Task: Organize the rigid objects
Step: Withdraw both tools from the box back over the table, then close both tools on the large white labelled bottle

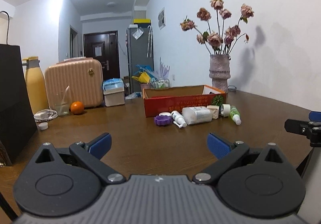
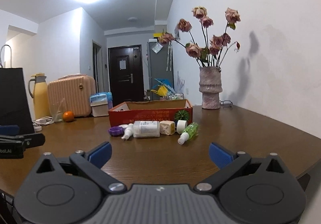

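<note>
Both tongs spread wide and empty above the brown tabletop (image 1: 140, 143).

Left tongs (image 1: 159, 144) and right tongs (image 2: 160, 153) aimed at a row lying just before the red cardboard box (image 2: 150, 116): purple lid (image 2: 116, 131), small white spray bottle (image 2: 127, 131), large white bottle (image 2: 146, 129), beige cube (image 2: 167, 127), white cap (image 2: 181, 125), green spray bottle (image 2: 189, 131). Vase of dried roses (image 2: 210, 87) beyond, by the wall.

The right tool (image 2: 159, 153) hovers with jaws spread wide and nothing between them. Ahead on the brown surface (image 2: 250, 133), a green spray bottle (image 2: 189, 131), white bottle (image 2: 147, 128) and purple lid (image 2: 116, 130) lie before a red cardboard box (image 2: 150, 116).
</note>
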`<action>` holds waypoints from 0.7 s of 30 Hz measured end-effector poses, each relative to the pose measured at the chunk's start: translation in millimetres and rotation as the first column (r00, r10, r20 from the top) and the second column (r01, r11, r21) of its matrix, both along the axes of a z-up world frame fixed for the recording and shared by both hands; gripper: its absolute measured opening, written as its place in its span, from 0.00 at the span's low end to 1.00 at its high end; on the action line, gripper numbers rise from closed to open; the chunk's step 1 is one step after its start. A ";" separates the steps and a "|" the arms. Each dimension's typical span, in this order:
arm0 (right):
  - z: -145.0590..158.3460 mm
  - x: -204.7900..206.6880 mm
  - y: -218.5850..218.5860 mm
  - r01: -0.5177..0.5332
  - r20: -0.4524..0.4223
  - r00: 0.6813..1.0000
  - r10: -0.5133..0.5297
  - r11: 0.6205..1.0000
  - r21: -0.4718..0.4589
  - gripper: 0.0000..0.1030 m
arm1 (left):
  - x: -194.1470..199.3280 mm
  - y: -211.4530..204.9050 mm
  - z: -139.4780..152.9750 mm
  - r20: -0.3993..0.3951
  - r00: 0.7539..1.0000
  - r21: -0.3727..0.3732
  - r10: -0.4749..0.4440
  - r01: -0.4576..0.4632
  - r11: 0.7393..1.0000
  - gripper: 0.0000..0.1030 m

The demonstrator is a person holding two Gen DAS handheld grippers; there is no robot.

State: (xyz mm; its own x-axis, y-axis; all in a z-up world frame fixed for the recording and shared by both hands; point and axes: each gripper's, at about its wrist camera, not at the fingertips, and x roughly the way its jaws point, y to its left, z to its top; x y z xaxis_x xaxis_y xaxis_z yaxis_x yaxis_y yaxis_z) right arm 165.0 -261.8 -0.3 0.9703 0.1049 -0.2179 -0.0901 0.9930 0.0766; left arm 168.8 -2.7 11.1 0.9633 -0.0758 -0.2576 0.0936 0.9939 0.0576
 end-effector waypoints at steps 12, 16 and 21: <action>-5.6 103.8 -19.0 -0.108 -0.137 0.984 0.114 0.993 0.052 0.99 | 107.1 -16.5 -0.9 -0.112 0.989 -0.044 -0.092 0.087 0.995 1.00; -0.3 159.5 -16.7 -0.183 -0.185 0.962 0.203 0.976 0.119 0.77 | 163.5 -31.4 3.9 -0.136 0.977 -0.098 -0.166 0.153 0.983 0.90; 2.0 239.0 -8.3 -0.197 -0.217 0.950 0.226 0.969 0.149 0.49 | 253.5 -52.2 3.4 -0.246 0.940 -0.193 -0.235 0.190 0.963 0.60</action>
State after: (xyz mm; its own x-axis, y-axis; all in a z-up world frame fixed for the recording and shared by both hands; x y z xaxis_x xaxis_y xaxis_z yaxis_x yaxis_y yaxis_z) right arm 403.9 -270.1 1.8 0.8479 0.3423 -0.4048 -0.2622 0.9344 0.2411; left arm 422.3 -54.8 14.5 0.8188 -0.3342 -0.4667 0.2932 0.9425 -0.1605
